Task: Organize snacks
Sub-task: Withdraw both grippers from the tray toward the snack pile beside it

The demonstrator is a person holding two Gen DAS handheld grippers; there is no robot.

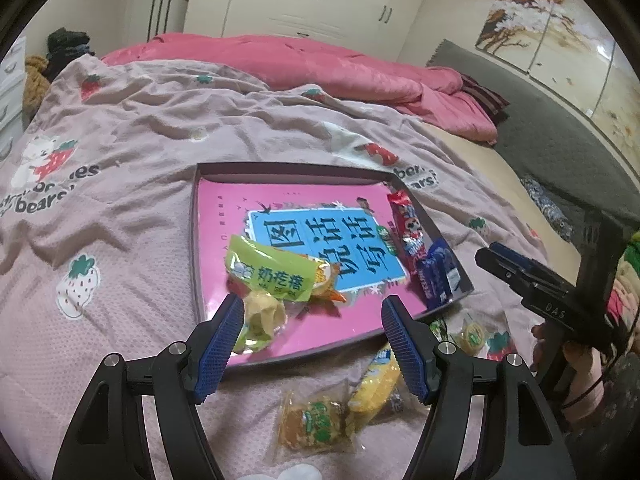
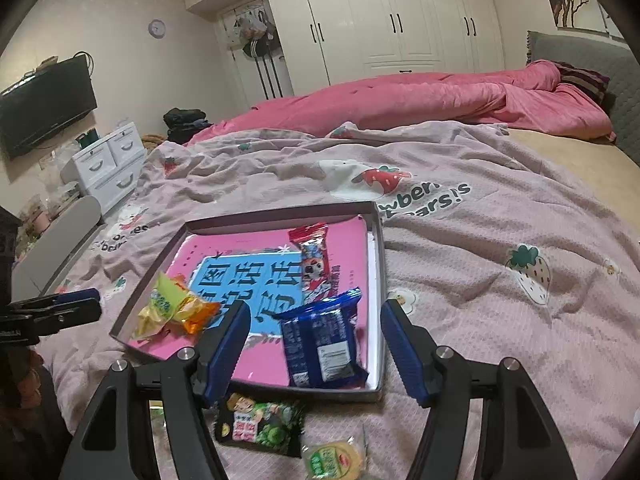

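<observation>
A shallow tray [image 1: 280, 169] with a pink and blue printed bottom lies on the bed. In it are a green packet [image 1: 272, 270], a yellow-wrapped snack [image 1: 262, 318], a red packet [image 1: 406, 222] and a blue packet [image 1: 436, 276]. My left gripper [image 1: 312, 340] is open and empty over the tray's near edge. A cake in clear wrap [image 1: 316, 424] and a yellow packet [image 1: 378, 380] lie on the blanket under it. My right gripper [image 2: 314, 340] is open and empty over the blue packet [image 2: 324, 344]. A dark green packet [image 2: 260, 424] and a round cake [image 2: 334, 460] lie below it.
The bed is covered by a wrinkled pink strawberry-print blanket [image 2: 480, 280]. A rolled pink quilt [image 2: 420, 100] lies at the far side. White drawers [image 2: 108, 164] and a TV [image 2: 44, 108] stand to the left. A small round cake [image 1: 474, 334] lies by the tray's right corner.
</observation>
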